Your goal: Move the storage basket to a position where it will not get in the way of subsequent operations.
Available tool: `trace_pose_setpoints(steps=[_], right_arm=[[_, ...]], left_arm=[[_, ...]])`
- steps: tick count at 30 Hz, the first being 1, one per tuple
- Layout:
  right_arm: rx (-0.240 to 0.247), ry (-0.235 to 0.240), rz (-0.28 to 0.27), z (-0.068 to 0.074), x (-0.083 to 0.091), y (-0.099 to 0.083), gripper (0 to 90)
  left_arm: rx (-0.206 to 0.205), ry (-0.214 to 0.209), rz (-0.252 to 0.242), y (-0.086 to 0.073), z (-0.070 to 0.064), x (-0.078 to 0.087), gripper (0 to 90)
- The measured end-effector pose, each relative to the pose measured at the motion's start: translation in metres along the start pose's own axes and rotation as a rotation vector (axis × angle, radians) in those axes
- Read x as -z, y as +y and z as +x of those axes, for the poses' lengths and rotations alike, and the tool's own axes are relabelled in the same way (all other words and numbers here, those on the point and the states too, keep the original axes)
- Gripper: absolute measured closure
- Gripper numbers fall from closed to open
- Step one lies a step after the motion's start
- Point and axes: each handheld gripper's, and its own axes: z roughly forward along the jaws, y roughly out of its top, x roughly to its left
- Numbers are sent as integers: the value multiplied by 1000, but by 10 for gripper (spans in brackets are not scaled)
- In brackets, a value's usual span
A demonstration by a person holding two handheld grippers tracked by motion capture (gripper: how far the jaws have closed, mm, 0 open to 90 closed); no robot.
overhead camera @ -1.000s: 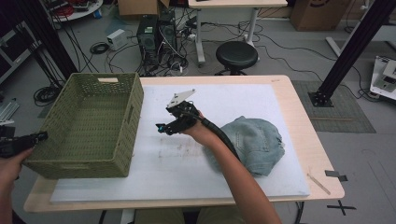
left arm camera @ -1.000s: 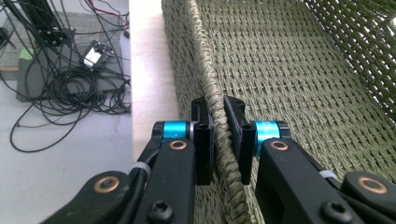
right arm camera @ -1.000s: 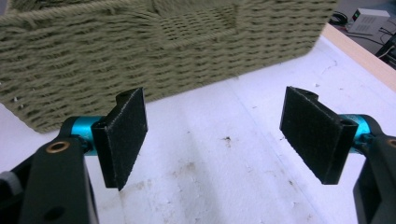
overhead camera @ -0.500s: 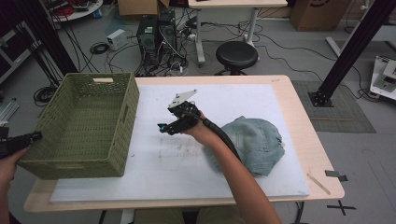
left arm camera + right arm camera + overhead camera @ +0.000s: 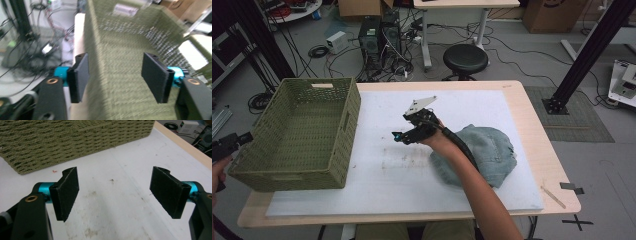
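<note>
A green woven basket (image 5: 297, 135) stands on the left part of the white mat (image 5: 422, 190). My left gripper (image 5: 232, 144) is off the table's left edge, beside the basket's near left corner. In the left gripper view it (image 5: 116, 76) is open and blurred, looking along the basket's inside (image 5: 130, 50), with the basket's left wall close to the left jaw. My right gripper (image 5: 404, 135) hangs low over the middle of the mat, open, with bare mat (image 5: 115, 202) between its jaws (image 5: 116, 192) and the basket's side (image 5: 75, 140) ahead. A crumpled denim garment (image 5: 492, 150) lies right of that hand.
The wooden table's edge (image 5: 542, 145) runs around the mat. On the floor behind stand a black stool (image 5: 465, 59), computer cases (image 5: 379, 40) and loose cables. A black frame post (image 5: 584, 55) rises at the right.
The basket has shifted slightly to the left, and the left gripper has moved a little left and away along with it. The right gripper has hardly moved.
</note>
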Motion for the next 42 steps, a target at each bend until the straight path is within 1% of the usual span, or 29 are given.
trace_pose_setpoints(steps=[1, 2, 4, 6, 8, 10, 12, 14, 15, 17, 19, 20, 22, 24, 26, 27, 29, 30, 32, 36, 38, 39, 42], right_arm=[[-6, -3, -3, -1, 4, -2, 241], [-19, -8, -1, -1, 8, -4, 242], [-49, -19, 17, -3, 17, -7, 241], [-55, -26, 13, -3, 27, -12, 240], [-58, -38, 16, -5, 36, -16, 240], [-50, -60, 26, -7, 44, -21, 234], [-59, -72, 33, -10, 52, -26, 225], [-70, -84, 21, -13, 61, -32, 224], [-80, -84, 19, -14, 65, -35, 225], [-81, -98, 19, -16, 74, -39, 224], [-80, -112, 21, -17, 83, -43, 222], [-77, -122, 22, -18, 87, -45, 221], [-87, -133, 18, -21, 96, -50, 219], [-96, -146, 16, -25, 104, -57, 219], [-103, -159, 13, -28, 112, -64, 219], [-104, -161, 13, -29, 116, -68, 219], [-115, -165, 18, -33, 122, -76, 219], [-119, -174, 25, -34, 125, -79, 219], [-124, -187, 34, -37, 130, -85, 219], [-132, -203, 37, -40, 138, -91, 219], [-132, -208, 40, -42, 141, -94, 219], [-134, -210, 41, -42, 142, -95, 219], [-135, -215, 40, -43, 146, -100, 219]], left_arm=[[2, -20, -12, 2, -4, 1, 351], [-4, -30, -23, 5, -9, 1, 352], [-24, -52, -26, 8, -20, -1, 351], [-42, -72, -26, 11, -32, -5, 329], [-54, -108, -26, 13, -46, -10, 319], [-70, -139, -14, 14, -60, -18, 319], [-95, -162, -3, 15, -74, -26, 319], [-110, -181, -1, 16, -88, -35, 312], [-117, -188, -2, 17, -95, -40, 293], [-137, -213, 5, 18, -108, -48, 259], [-177, -250, 7, 19, -122, -56, 234], [-189, -261, 11, 20, -129, -60, 210], [-218, -269, 27, 21, -143, -67, 210], [-236, -274, 45, 22, -157, -75, 210], [-250, -291, 55, 22, -170, -83, 210], [-259, -305, 49, 22, -178, -87, 210], [-283, -321, 46, 20, -191, -95, 210], [-282, -331, 50, 20, -198, -99, 210], [-292, -350, 58, 18, -210, -108, 210], [-301, -384, 57, 13, -233, -122, 210], [-316, -400, 65, 10, -244, -129, 210], [-330, -409, 66, 9, -249, -132, 210], [-346, -443, 75, 4, -265, -141, 212]])
